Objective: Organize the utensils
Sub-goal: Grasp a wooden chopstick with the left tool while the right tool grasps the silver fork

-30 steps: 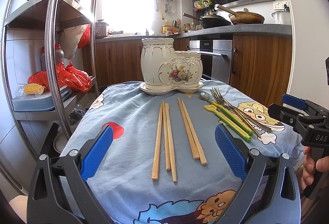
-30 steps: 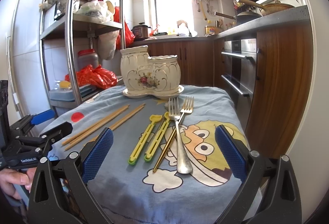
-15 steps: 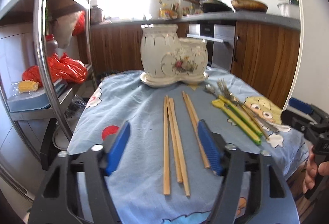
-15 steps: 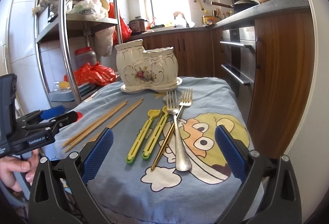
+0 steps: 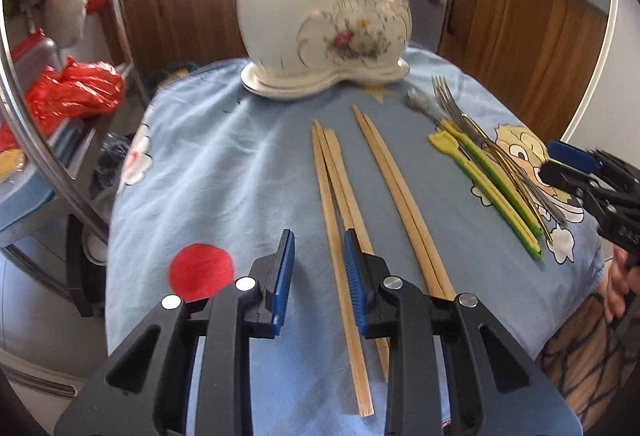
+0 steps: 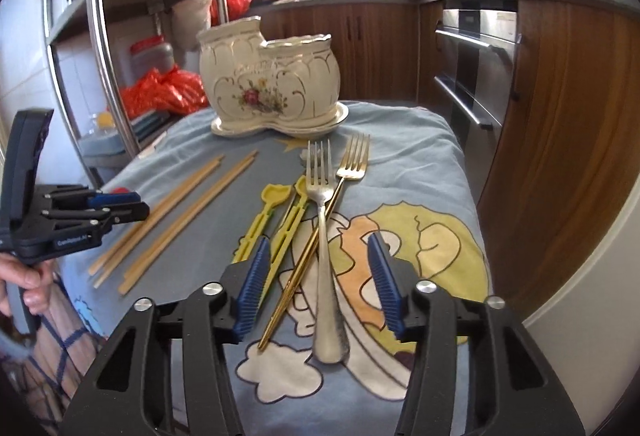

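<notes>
Left wrist view is showing the left gripper (image 5: 316, 272), part-spread, straddling a chopstick (image 5: 338, 232) before the holder (image 5: 324, 23), needing only a squeeze.

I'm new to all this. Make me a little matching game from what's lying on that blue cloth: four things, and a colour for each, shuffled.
Things:
1. chopsticks
2. ceramic holder
3. clip-style tongs
4. fork under the silver fork

Colours:
A. yellow-green
B. gold
C. pale wood
D. cream with flowers

Pairs: 1-C, 2-D, 3-A, 4-B
</notes>
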Available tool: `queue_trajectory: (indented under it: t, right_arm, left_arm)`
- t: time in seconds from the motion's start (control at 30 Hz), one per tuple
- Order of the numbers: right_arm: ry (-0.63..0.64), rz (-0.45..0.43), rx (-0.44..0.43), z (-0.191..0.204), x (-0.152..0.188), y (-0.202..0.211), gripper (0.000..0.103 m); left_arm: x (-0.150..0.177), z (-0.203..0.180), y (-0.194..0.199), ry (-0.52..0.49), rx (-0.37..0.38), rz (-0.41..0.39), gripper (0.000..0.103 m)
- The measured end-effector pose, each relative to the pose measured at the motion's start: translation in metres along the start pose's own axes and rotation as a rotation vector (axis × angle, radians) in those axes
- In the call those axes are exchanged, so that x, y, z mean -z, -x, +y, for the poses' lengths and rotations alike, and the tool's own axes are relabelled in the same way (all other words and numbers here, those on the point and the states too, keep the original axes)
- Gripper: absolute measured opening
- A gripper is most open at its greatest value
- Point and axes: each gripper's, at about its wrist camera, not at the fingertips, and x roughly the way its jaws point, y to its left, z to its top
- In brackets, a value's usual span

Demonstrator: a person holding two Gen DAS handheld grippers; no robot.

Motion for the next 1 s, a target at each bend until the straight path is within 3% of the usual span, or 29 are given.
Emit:
queue_trajectory:
  t: [0.1,0.17,0.43,0.7,0.83,1.0]
  right_arm:
    - [0.041,0.069,0.006,-0.002,-0.006,-0.012,0.025]
    - [0.056,0.105,0.006,-0.004,-0.006,-0.018,0.022]
    - [0.074,0.17,-0.007,-0.006,-0.004,-0.03,0.018]
    - [0.104,0.266,-0.033,-0.018,-0.028,-0.05,0.018]
    - [0.166,0.339,-0.035,-0.015,-0.045,-0.064,0.018]
    - [0.211,0.428,-0.059,-0.016,-0.061,-0.082,0.018]
  left_arm:
    - [-0.002,0.005,-0.003,0.006,0.019,0.024,0.025]
    - [-0.003,0.007,-0.005,0.009,0.026,0.035,0.025]
    - [-0.013,0.006,-0.011,-0.024,0.033,0.08,0.025]
    - [-0.032,0.002,-0.025,-0.11,0.018,0.161,0.025]
    - [-0.044,0.007,-0.033,-0.113,0.052,0.224,0.025]
    - [-0.057,0.005,-0.041,-0.186,0.062,0.322,0.023]
